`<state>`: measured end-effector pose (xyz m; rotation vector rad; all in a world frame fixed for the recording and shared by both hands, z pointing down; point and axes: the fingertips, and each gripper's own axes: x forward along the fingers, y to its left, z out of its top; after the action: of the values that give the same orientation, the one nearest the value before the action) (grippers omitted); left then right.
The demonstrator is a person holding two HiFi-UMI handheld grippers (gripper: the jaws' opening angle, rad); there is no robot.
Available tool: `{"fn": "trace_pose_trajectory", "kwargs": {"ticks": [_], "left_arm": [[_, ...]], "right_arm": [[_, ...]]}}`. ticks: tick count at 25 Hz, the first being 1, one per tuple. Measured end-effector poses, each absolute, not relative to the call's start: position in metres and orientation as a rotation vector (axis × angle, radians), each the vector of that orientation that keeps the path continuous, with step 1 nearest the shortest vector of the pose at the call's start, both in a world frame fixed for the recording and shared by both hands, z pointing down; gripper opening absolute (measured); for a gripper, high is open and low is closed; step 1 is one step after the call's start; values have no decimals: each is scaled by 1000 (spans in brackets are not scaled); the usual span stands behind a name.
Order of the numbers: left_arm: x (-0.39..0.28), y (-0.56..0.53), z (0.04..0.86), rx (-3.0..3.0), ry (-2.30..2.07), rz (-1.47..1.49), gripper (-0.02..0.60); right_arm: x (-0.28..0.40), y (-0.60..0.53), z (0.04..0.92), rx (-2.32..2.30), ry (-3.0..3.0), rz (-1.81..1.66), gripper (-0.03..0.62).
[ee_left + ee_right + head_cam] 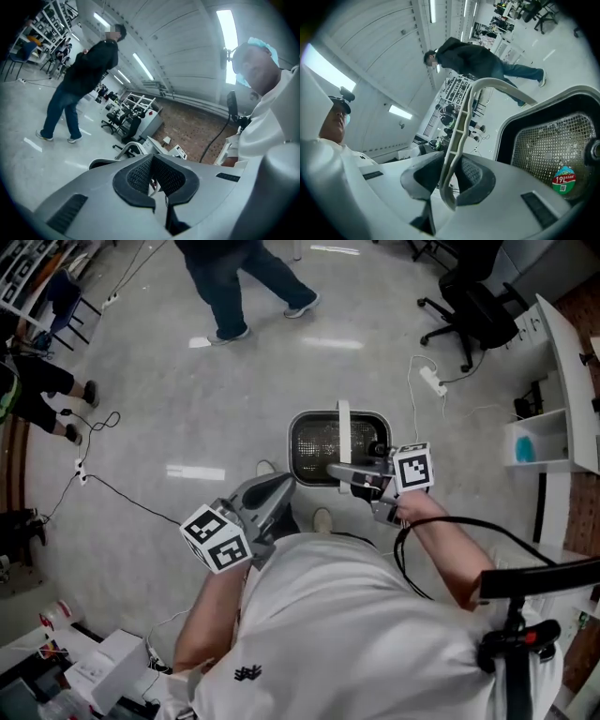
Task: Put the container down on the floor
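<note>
The container [302, 430] is a dark, rounded-square bin with a metal mesh basket inside and a white bail handle [343, 427]. It sits just in front of my feet in the head view. My right gripper [341, 472] is shut on that handle. In the right gripper view the white handle [461, 126] runs up between the pads of the right gripper [452, 180], with the bin [543, 145] below. I cannot tell whether its base touches the floor. My left gripper [279, 487] is shut and empty, held to the left of the bin. The left gripper [157, 177] shows closed pads.
A person [234, 287] walks across the grey floor beyond the bin. Another person's legs [42, 390] are at the far left. A black office chair [469, 306], a power strip [433, 381] with its cable, and a white desk [562, 399] stand to the right. Cables [84, 470] trail at left.
</note>
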<state>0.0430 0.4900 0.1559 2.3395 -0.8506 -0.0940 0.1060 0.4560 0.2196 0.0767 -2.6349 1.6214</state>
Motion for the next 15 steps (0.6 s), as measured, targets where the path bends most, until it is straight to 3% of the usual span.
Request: {"fn": "trace_pose_trajectory", "kwargs": {"ticks": [5,15], "left_arm": [[30,434,165,2363,-751,-85,11],[-58,315,165,2408,-600,-39,11]], "right_arm": [[99,413,225,163,-2663,1657,54],[42,292,229,366,-2731,1665,52]]}}
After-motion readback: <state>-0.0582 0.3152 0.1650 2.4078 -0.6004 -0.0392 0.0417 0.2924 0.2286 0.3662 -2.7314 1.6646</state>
